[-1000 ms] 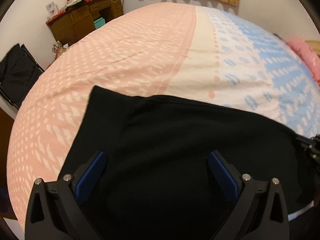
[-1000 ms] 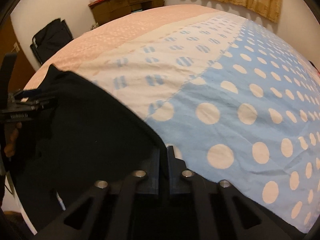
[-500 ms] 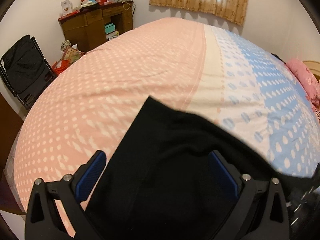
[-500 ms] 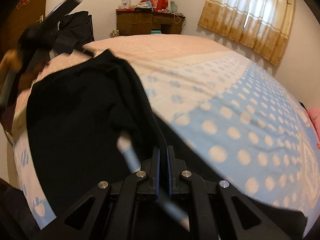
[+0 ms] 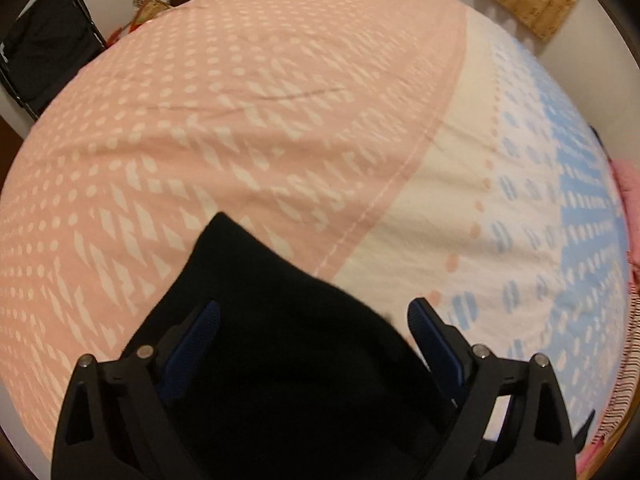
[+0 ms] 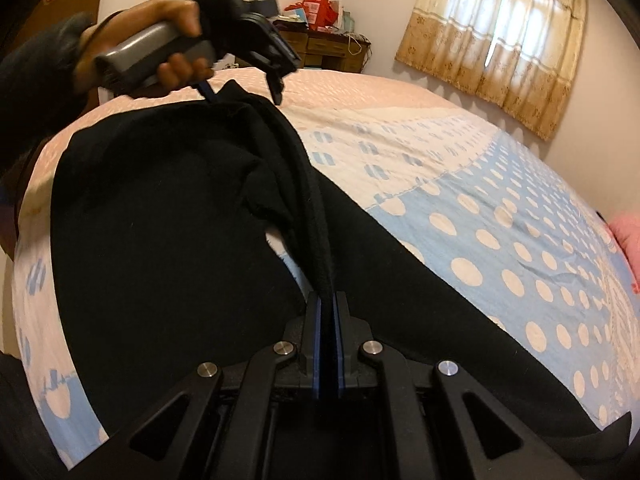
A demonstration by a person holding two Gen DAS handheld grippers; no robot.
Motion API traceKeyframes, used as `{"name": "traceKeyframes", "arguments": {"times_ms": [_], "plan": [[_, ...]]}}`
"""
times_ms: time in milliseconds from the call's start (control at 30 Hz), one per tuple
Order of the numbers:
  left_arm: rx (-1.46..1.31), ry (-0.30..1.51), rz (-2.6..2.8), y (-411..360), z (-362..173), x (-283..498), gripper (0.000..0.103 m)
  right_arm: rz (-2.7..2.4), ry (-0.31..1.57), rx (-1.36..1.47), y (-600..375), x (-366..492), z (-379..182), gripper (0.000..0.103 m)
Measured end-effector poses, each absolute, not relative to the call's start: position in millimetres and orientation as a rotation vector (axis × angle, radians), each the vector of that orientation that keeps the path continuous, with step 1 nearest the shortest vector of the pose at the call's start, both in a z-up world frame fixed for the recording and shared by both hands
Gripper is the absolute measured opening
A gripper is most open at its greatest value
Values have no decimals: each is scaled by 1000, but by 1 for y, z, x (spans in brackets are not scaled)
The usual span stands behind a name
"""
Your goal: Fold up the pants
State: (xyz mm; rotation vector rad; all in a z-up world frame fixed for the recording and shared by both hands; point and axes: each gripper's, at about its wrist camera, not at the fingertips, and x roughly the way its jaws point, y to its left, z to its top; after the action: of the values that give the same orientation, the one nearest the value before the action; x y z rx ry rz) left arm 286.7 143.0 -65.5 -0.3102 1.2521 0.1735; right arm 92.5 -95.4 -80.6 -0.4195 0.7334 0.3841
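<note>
The black pants lie on the bed, partly lifted. My right gripper is shut on a raised edge of the pants, which runs taut up to my left gripper. In the left wrist view my left gripper has its blue-padded fingers wide apart, with black cloth between and below them. Whether any cloth is caught on a finger I cannot tell. In the right wrist view a hand holds the left gripper's grey handle above the pants' far corner.
The bed has a pink, cream and blue spotted cover. A wooden desk with clutter stands at the far wall beside a curtained window. A black folding chair stands at the left. A pink pillow lies at the right.
The right gripper has lifted the pants edge higher. The left gripper has moved up and forward over the pink part of the bed, with less cloth showing ahead of it.
</note>
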Motion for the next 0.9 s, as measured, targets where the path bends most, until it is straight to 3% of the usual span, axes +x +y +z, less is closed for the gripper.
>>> {"name": "traceKeyframes", "arguments": {"times_ms": [133,200,267,367,467,700,833,900], "plan": [[-245,1275,217,129,-68,299,79,389,725,-405,-97,92,-80,5],[-225,1278,234,125,-67,301,66,389,721,-399,-98,90,-80,5],[-192,1263,240,122,-67,301,32,387,716,-394,-98,88,-78,5],[-217,1229,186,129,-63,298,10,382,714,-389,-98,84,-77,5],[-289,1161,95,143,-53,286,5,374,711,-376,-100,85,-70,5],[-397,930,-46,176,6,223,5,341,646,-290,-114,73,-31,4],[-325,915,-42,180,20,213,5,342,633,-328,-104,63,-25,4],[-307,954,-49,173,14,218,15,336,643,-365,-97,60,-32,4]]}}
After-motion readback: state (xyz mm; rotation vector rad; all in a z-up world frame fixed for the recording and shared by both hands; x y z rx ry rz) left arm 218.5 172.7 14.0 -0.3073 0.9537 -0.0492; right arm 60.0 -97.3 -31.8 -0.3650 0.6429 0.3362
